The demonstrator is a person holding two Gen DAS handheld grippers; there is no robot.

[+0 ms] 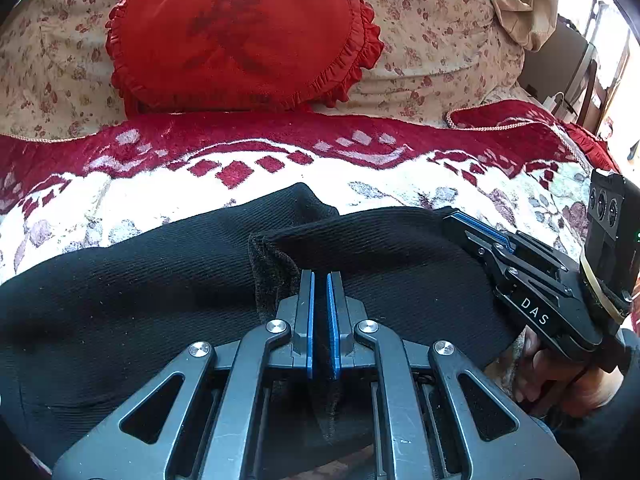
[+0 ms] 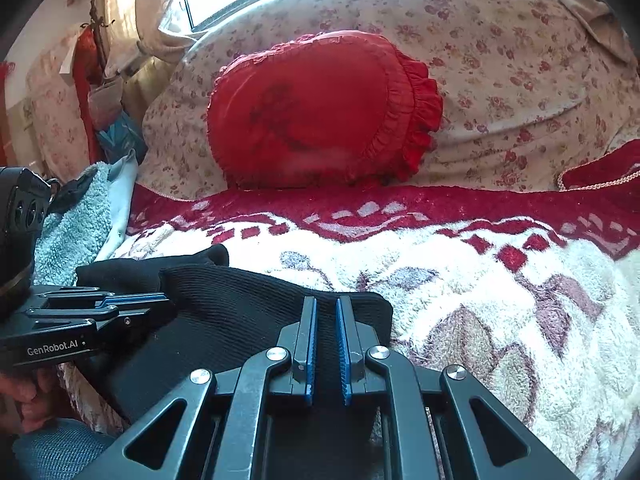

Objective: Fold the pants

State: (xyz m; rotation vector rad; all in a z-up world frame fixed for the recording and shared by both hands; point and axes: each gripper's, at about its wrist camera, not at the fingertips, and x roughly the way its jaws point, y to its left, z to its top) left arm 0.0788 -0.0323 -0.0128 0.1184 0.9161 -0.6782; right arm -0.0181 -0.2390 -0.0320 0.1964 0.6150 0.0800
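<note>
Pants [image 1: 160, 300] lie on the bed [image 1: 360, 184], both hand-held grippers [image 1: 320, 280] [image 2: 326, 304] pinching their near edge; next, likely a fold toward twelve o'clock.

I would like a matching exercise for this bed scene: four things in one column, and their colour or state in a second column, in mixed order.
Things:
1. pants
2. heart-shaped cushion
3. left gripper
4. towel

Colour or state:
A. red with a ruffled edge
B. light blue, at the side of the bed
C. black, lying on the blanket
D. jaws closed on black fabric

Pairs: 1-C, 2-A, 3-D, 4-B
</note>
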